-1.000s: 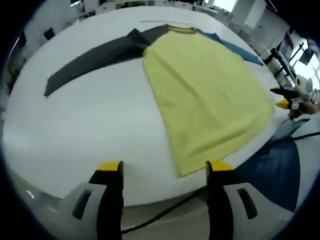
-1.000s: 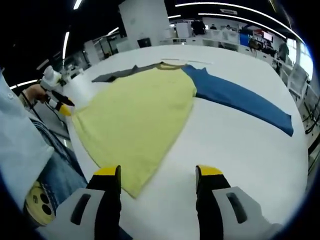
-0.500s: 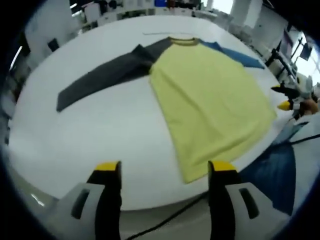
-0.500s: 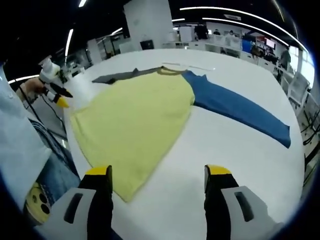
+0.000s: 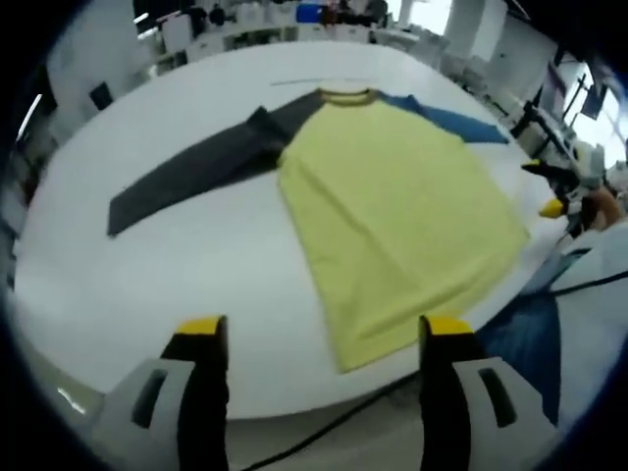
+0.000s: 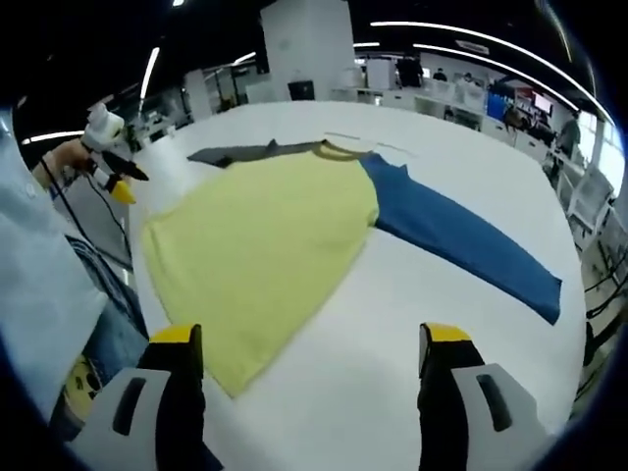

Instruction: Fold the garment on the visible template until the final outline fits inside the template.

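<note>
A long-sleeved shirt lies flat and spread out on the white table, its yellow body running lengthwise from the hem at the near table edge to the collar at the far end. The dark grey sleeve stretches straight out to one side and the blue sleeve to the other, both flat on the table. The left gripper hangs above the near edge just short of the hem, jaws spread wide and holding nothing. The right gripper hovers over the hem corner and bare table beside it, also spread apart and holding nothing. The person's denim-clad leg stands against the table edge.
</note>
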The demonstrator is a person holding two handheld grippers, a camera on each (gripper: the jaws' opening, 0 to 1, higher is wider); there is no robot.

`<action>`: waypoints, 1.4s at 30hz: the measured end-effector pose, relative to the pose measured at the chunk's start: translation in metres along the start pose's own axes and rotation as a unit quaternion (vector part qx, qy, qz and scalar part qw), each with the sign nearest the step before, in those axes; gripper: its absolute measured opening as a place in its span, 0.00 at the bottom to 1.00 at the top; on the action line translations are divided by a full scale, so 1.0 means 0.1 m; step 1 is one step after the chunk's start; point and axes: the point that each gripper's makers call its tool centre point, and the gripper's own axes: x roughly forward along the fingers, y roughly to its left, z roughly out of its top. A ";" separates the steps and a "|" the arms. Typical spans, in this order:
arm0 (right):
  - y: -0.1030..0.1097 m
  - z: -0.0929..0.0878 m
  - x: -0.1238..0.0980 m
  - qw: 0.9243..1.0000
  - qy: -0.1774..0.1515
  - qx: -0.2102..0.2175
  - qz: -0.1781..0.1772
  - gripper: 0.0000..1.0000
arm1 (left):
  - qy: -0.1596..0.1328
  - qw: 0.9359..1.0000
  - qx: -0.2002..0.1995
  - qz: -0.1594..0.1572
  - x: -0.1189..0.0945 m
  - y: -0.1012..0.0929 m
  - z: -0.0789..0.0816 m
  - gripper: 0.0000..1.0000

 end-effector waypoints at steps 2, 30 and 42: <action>-0.03 0.04 -0.01 1.000 -0.001 -0.002 0.000 0.98 | -0.011 1.000 -0.008 -0.005 0.00 -0.02 0.04 0.77; -0.56 0.24 -0.07 0.999 0.005 -0.027 -0.027 1.00 | -0.055 0.998 0.030 -0.020 -0.13 -0.17 0.53 0.99; -0.81 0.35 -0.15 0.998 0.004 -0.025 -0.048 1.00 | -0.058 0.997 0.041 -0.017 -0.19 -0.19 0.69 0.99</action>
